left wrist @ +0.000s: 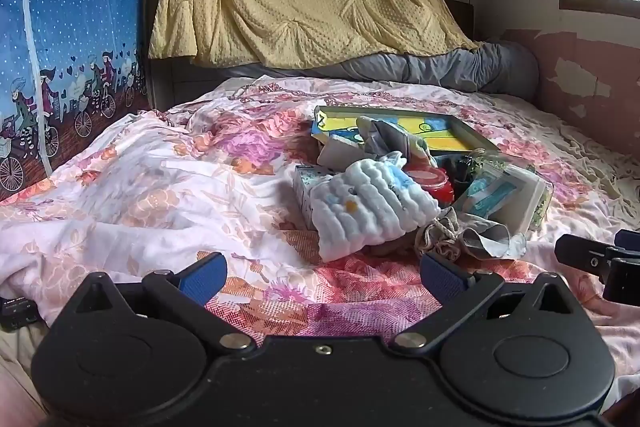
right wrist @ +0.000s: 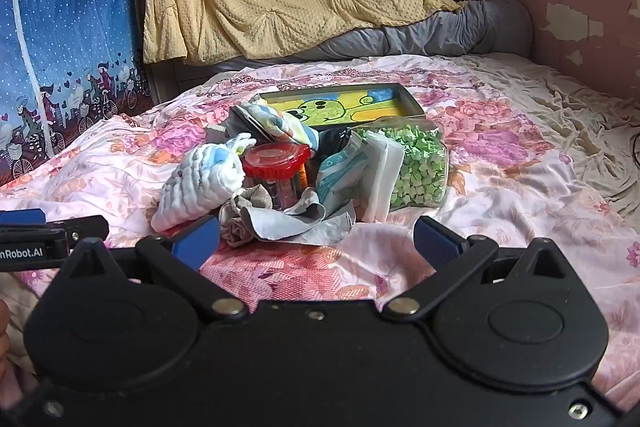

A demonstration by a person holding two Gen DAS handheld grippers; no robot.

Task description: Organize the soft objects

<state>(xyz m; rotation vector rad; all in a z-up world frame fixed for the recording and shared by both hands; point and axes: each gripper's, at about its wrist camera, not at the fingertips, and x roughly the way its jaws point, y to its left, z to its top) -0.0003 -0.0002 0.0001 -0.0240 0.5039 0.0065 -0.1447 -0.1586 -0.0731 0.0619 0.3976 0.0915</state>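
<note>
**Both grippers wide open in front of the pile**

My left gripper (left wrist: 323, 277) is spread wide with nothing between its blue pads, low over the floral bedsheet (left wrist: 132, 187). My right gripper (right wrist: 316, 241) is the same: fully apart, holding nothing. The white ribbed cloth (right wrist: 200, 183) lies at the pile's left front edge, touching the red-lidded jar (right wrist: 278, 163). A crumpled grey cloth (right wrist: 304, 221) sits just in front of that jar. Behind the jar lies a striped cloth (right wrist: 280, 127), then the cartoon picture tray (right wrist: 412, 103). Right of the jar are tissue packs and green-filled bag (right wrist: 420, 167).
</note>
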